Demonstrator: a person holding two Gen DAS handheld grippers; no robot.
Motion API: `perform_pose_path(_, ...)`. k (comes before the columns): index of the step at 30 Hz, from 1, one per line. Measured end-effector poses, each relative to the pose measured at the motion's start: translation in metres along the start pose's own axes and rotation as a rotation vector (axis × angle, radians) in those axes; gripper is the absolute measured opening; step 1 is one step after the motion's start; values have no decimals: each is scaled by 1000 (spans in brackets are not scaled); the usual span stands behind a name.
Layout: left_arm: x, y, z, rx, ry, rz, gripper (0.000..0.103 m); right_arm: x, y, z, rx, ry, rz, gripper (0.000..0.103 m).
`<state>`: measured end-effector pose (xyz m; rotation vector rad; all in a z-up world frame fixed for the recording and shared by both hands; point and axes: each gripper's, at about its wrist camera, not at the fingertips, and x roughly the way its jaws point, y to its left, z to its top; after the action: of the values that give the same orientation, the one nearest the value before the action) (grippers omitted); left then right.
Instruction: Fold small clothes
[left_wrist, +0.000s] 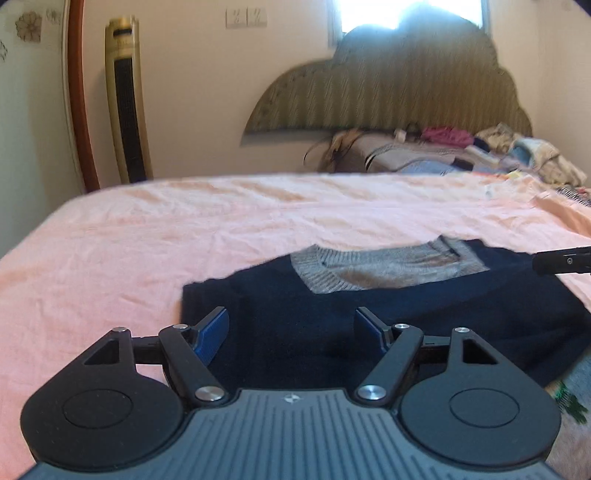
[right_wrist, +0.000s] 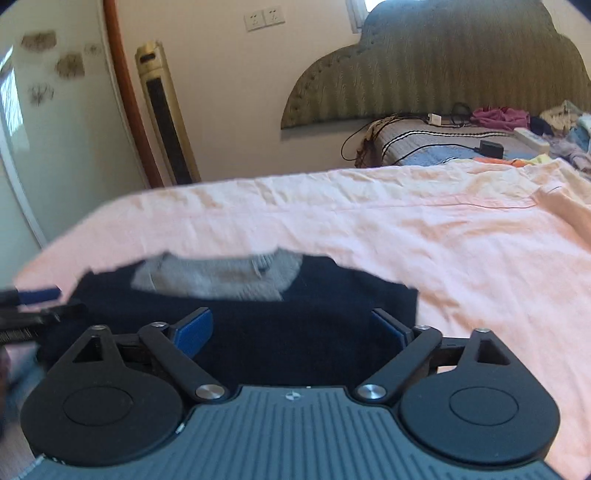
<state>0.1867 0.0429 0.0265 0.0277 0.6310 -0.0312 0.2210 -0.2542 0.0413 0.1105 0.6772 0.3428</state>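
- One dark navy sweater (left_wrist: 332, 325) with a grey knit collar (left_wrist: 373, 269) lies flat on the pink bedsheet (left_wrist: 147, 240); in the left wrist view it fills the centre and spreads toward 3 o'clock.
- Two grippers are in play. The left gripper (left_wrist: 291, 328) hangs over the sweater's near part with its two blue pads (left_wrist: 212, 332) spread apart; dark knit shows in the gap between them, and neither pad visibly presses on it.
- The right gripper (right_wrist: 295, 330) is spread wider, its two blue pads (right_wrist: 194, 330) standing over the navy cloth, with nothing pinched between them.
- In the right wrist view the sweater (right_wrist: 277, 332) sits at centre, its grey collar at 12 o'clock of the pads, its right edge near the 3 o'clock pad.
- Each view catches the other tool: the right one's dark finger at 3 o'clock in the left view, the left one's blue-tipped finger at 9 o'clock in the right view.
- One green padded headboard (right_wrist: 443, 66) stands at 1 o'clock, with one heap of mixed clothes (left_wrist: 498, 151) below it.
- One tall gold tower fan (right_wrist: 166, 110) stands at 11 o'clock against the wall, beside one brown wooden frame (right_wrist: 125, 85).
- Two wall sockets (right_wrist: 264, 18) sit side by side at 12 o'clock.
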Motion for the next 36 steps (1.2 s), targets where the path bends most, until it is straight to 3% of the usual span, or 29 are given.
perform_pose_path(2,27,2,-4,-11,68,49,76,23,2,0,-32,57,-42,92)
perform_pose_path(3,31,5,-9,-16,34,54,76,36,1,-5,-52,95,-71,92)
perform_pose_path(5,33,10,-9,-41,33,45,77,43,5,-26,-157,30,-100,103)
perform_pose_path(10,26,2,-11,-12,18,87,77,43,1,-23,-100,33,-118,103)
perform_pose_path(12,0,2,-17,-34,-23,119,76,24,3,-24,-57,29,-138,101)
perform_pose_path(14,-40,5,-26,-75,-51,34,76,-8,6,-30,0,-2,-99,102)
perform_pose_path(17,-89,-2,-50,-110,-34,-83,77,-55,11,-53,48,-30,24,103)
perform_pose_path(19,-104,-15,-66,-92,7,-84,77,-67,23,-70,13,12,6,103)
perform_pose_path(23,-102,-28,-98,-78,85,-58,79,-60,40,-104,-114,89,-119,103)
perform_pose_path(24,-105,-31,-105,-37,43,-40,81,-63,43,-112,-163,54,-134,103)
perform_pose_path(25,-104,-34,-109,5,44,-19,86,-65,43,-112,-155,60,-135,103)
perform_pose_path(28,-104,-30,-108,-21,56,-11,97,-78,41,-111,-91,82,-176,103)
perform_pose_path(32,-101,-30,-108,-9,69,-19,103,-94,55,-129,-111,107,-115,103)
perform_pose_path(34,-101,-32,-109,0,71,-13,103,-97,57,-143,-167,57,-112,103)
perform_pose_path(36,-104,-33,-110,-3,78,2,103,-99,47,-139,-110,46,-96,103)
